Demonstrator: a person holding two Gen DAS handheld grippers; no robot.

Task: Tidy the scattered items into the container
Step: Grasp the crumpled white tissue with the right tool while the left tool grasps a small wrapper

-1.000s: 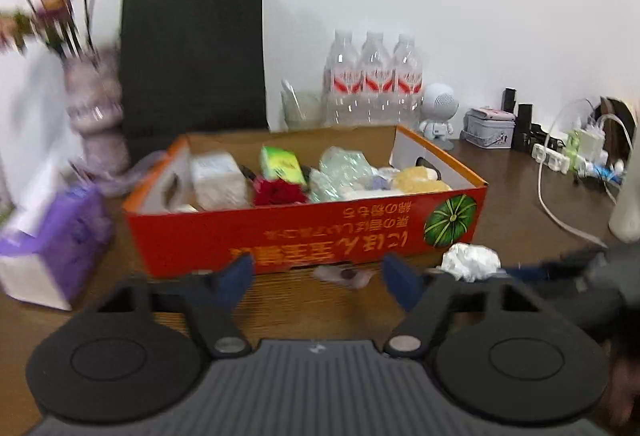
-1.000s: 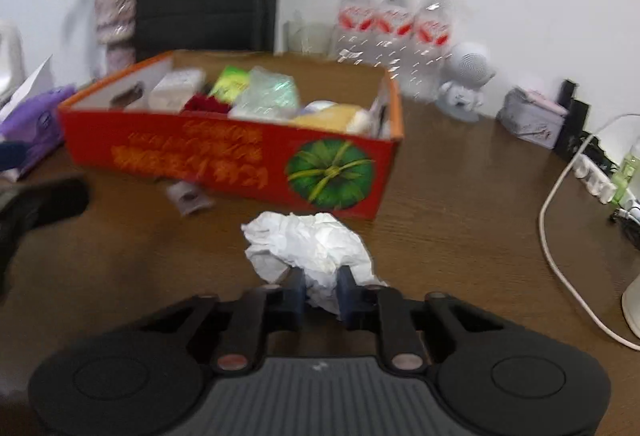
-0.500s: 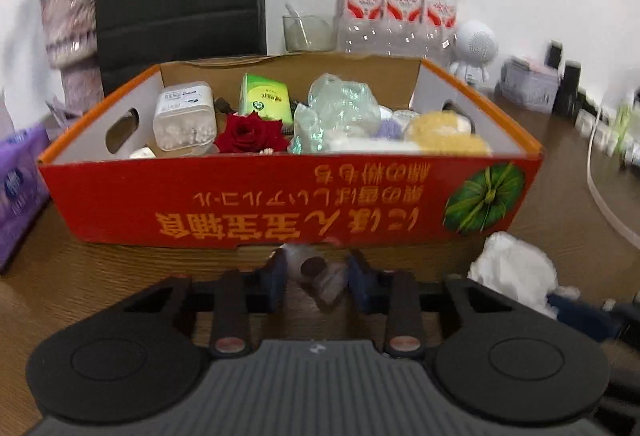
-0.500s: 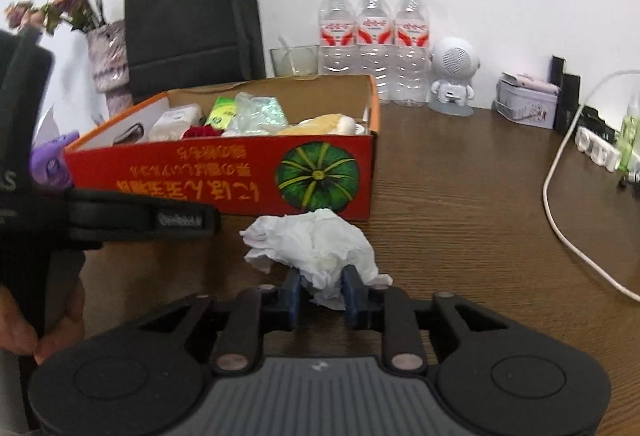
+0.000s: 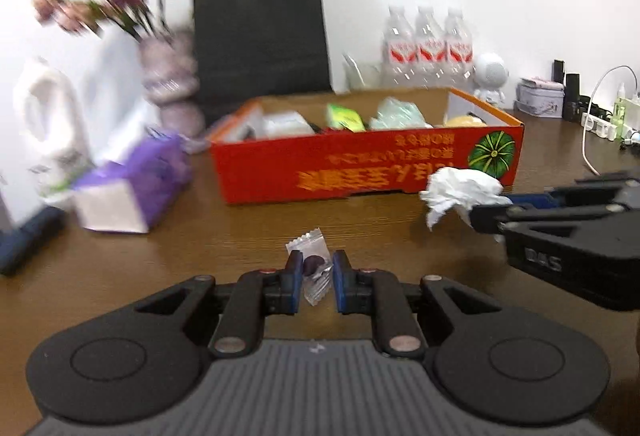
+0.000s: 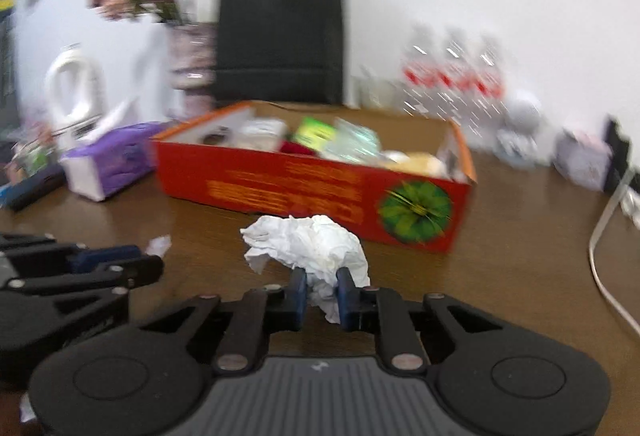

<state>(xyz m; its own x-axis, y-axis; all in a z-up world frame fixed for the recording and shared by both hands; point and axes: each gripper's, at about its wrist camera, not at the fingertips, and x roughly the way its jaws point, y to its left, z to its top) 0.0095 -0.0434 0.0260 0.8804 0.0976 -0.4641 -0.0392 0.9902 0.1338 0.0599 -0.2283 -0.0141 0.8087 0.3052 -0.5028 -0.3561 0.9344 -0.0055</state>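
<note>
An open red cardboard box (image 5: 400,172) holding several items stands on the brown table; it also shows in the right wrist view (image 6: 320,192). My left gripper (image 5: 314,270) is shut on a small clear snack wrapper (image 5: 312,264) and holds it above the table, in front of the box. My right gripper (image 6: 322,286) is shut on a crumpled white tissue (image 6: 312,244), lifted near the box's front right corner. The tissue (image 5: 460,192) and right gripper (image 5: 492,212) show at the right of the left wrist view. The left gripper (image 6: 132,260) shows at the left of the right wrist view.
A purple tissue pack (image 5: 132,188) lies left of the box. A vase of flowers (image 5: 168,76), a black paper bag (image 5: 260,36) and three water bottles (image 5: 428,44) stand behind it. A white cable (image 6: 604,236) and a power strip (image 5: 600,124) lie at the right.
Both grippers have lifted and pulled back from the box with their items. The left gripper has closed fully on the wrapper.
</note>
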